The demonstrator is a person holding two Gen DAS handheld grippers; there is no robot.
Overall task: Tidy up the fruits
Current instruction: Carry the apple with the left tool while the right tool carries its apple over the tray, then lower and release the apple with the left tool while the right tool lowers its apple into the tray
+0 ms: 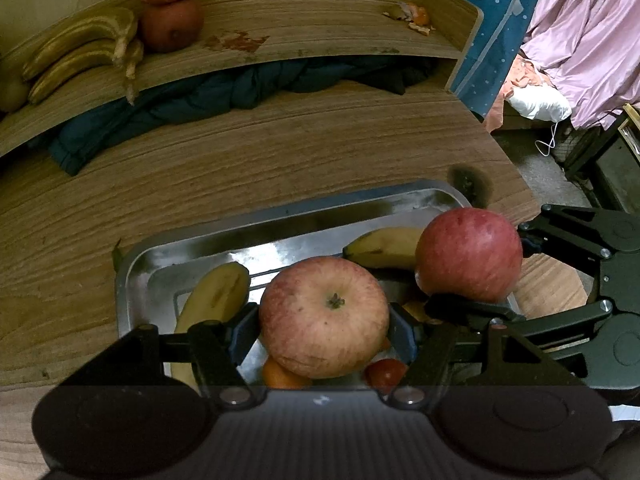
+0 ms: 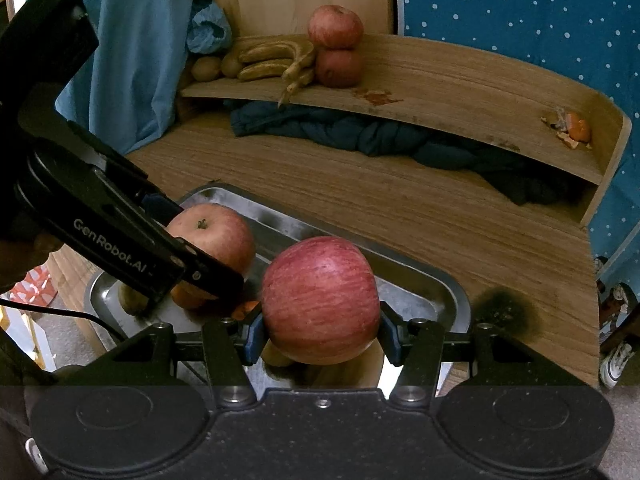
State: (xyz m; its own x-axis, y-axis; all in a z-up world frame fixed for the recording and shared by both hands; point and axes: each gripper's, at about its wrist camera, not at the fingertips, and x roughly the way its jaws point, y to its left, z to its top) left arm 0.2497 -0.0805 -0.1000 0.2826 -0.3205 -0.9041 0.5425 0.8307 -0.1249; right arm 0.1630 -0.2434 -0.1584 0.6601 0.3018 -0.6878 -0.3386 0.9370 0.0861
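While my left gripper [image 1: 324,330] pinches the pale apple [image 1: 324,317] across its widest part, stem up, my right gripper [image 2: 322,334] clamps the red apple [image 2: 320,300] the same way, at the sides of its belly. Both sets of blue pads [image 2: 253,334] press flat on skin, and both apples sit over the tray [image 1: 136,276], the red one higher and to the right of the pale one.

I judge these apples firm and fairly heavy for a two-finger hold. The skin is smooth and waxy, so a round fruit can roll or slide out if the pads sit above or below the widest line. A hold at the equator, as now, is the safe one. Squeezing hard would bruise the flesh, so steady pressure is enough.

Below, the tray holds two bananas [image 1: 216,300], an orange [image 1: 280,376] and a small red fruit [image 1: 386,374]. The bananas are softer and mark easily; I would take one across the middle of its length, gently. The orange gives a little and grips better than the apples.

Farther out, the shelf [image 1: 320,20] carries two stacked apples [image 1: 168,4] next to a banana bunch [image 1: 84,52], with peel scraps [image 1: 414,18] at its far end. A stack of round fruit looks unstable, so a third apple would need a flat spot beside it. Dark cloth [image 1: 224,92] lies under the shelf.
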